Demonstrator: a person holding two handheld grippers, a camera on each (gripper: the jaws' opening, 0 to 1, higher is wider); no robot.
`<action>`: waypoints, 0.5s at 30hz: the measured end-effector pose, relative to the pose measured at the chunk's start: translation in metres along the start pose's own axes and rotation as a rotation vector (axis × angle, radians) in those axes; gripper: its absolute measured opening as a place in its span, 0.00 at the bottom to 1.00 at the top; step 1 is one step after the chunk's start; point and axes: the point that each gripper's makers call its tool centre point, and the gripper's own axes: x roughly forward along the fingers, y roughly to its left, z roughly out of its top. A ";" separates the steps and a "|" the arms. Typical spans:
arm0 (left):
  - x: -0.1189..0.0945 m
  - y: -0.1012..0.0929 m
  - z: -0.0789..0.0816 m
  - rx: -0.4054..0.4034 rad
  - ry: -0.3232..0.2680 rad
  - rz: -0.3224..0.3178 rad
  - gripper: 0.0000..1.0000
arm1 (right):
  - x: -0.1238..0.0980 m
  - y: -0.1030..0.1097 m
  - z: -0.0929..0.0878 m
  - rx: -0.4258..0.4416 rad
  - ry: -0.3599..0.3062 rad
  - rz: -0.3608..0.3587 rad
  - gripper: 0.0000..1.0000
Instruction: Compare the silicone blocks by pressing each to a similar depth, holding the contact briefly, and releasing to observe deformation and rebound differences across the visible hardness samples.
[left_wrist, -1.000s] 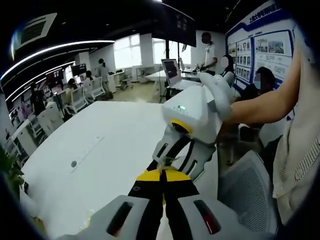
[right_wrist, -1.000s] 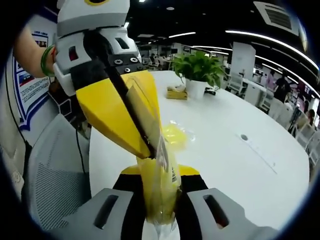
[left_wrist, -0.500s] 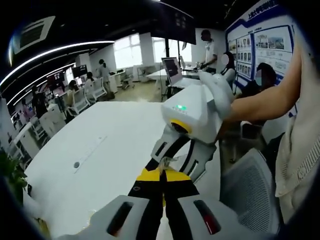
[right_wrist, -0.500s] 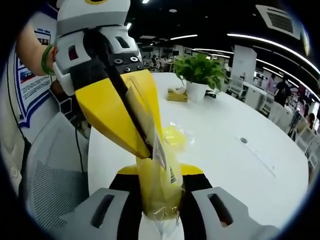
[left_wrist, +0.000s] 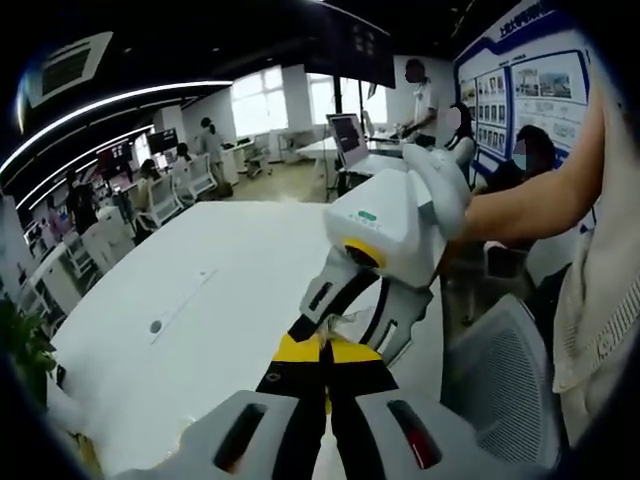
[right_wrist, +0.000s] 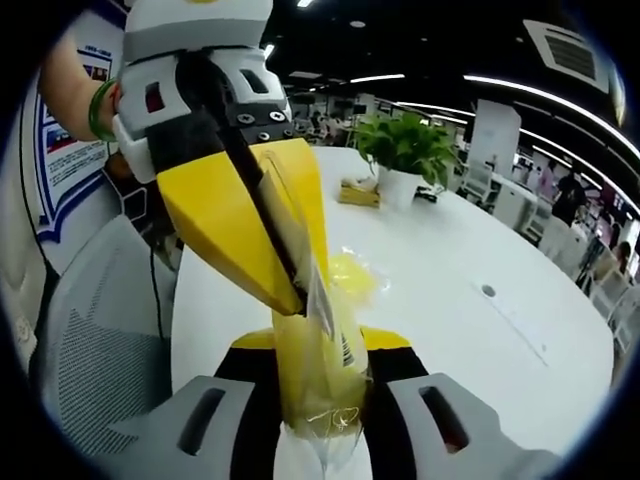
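- Right gripper (right_wrist: 322, 345) is clenching a yellow block in a clear bag (right_wrist: 318, 370), holding it above the white table (right_wrist: 450, 330).
- Left gripper (left_wrist: 325, 345) is pinching the bag's top edge, jaws closed.
- Second bagged block (right_wrist: 352, 272) is lying on the table beyond.

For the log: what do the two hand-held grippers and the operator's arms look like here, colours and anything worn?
Both hand-held grippers, left and right, have white-grey bodies, black jaw arms and yellow jaw tips. The right one's white housing carries a green light and a yellow ring. The left arm wears a green bangle; a cream sleeveless top shows beside the bare right arm.
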 end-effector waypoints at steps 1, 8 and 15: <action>0.000 0.001 -0.001 -0.006 0.000 0.001 0.00 | 0.001 0.000 -0.001 -0.008 0.002 0.001 0.25; 0.002 0.003 -0.009 -0.051 0.012 0.003 0.00 | 0.002 0.005 -0.005 -0.050 0.010 0.017 0.30; 0.005 0.007 -0.022 -0.081 0.044 0.016 0.00 | -0.007 0.003 -0.001 -0.011 -0.032 -0.006 0.37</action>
